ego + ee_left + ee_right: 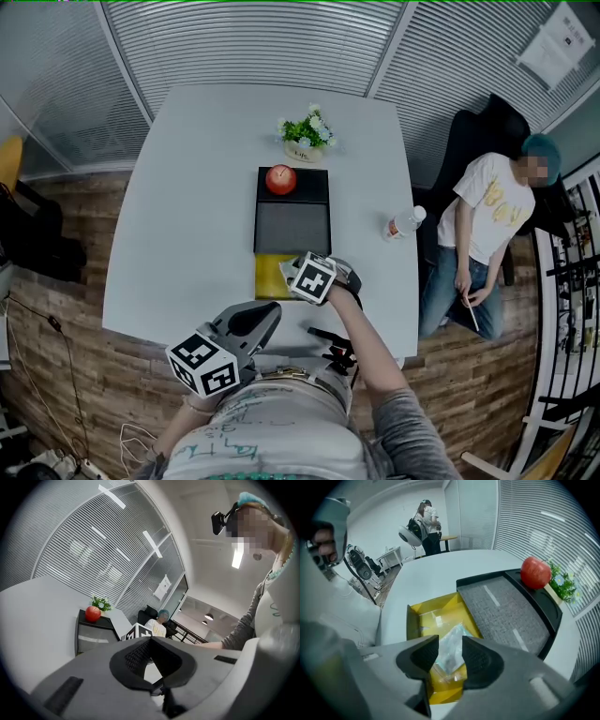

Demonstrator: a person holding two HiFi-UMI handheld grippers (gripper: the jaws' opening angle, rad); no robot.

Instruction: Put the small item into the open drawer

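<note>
Right gripper [450, 642] hangs released above the yellow drawer [440, 609], clear packet [446, 660] lying inside it; left gripper [151, 639] clenched, empty.

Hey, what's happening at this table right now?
A person at a white table holds a gripper in each hand. The right gripper hangs over the open yellow drawer, fingers apart. A small clear packet lies in the drawer below them, ungripped. The left gripper is held near the person's body, shut and empty.
</note>
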